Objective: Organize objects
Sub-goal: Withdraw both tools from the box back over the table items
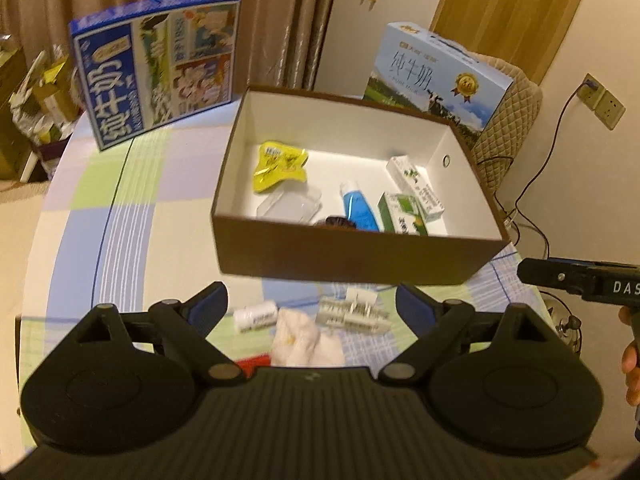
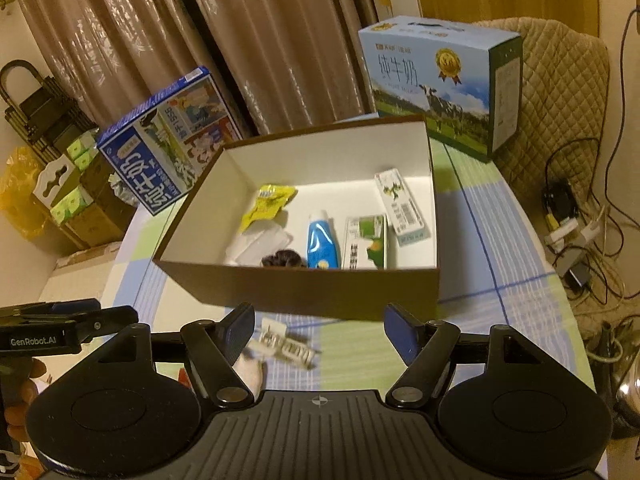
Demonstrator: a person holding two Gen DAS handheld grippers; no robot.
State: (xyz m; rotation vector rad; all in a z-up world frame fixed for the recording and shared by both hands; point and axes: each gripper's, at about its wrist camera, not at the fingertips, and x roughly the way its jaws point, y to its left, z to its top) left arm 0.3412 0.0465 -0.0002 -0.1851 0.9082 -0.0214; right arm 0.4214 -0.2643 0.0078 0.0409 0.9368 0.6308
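A brown box (image 1: 340, 256) (image 2: 304, 292) with a white inside stands on the checked tablecloth. It holds a yellow packet (image 1: 280, 166) (image 2: 268, 202), a blue tube (image 1: 358, 206) (image 2: 321, 242), two small green-and-white cartons (image 1: 402, 214) (image 2: 366, 242), a clear plastic case (image 1: 290, 204) and a dark item (image 2: 280, 260). In front of the box lie a white roll (image 1: 256, 316), a white cloth (image 1: 304, 340), a clear clip piece (image 1: 352, 312) (image 2: 288, 344) and a red item (image 1: 252, 362). My left gripper (image 1: 312, 304) is open and empty above them. My right gripper (image 2: 320, 330) is open and empty.
A blue milk carton box (image 1: 160, 64) (image 2: 168, 140) stands at the table's back left, a light-blue milk box (image 1: 436, 76) (image 2: 436, 80) at the back right. Curtains hang behind. A quilted chair (image 2: 560, 92) and cables (image 2: 580, 240) are to the right.
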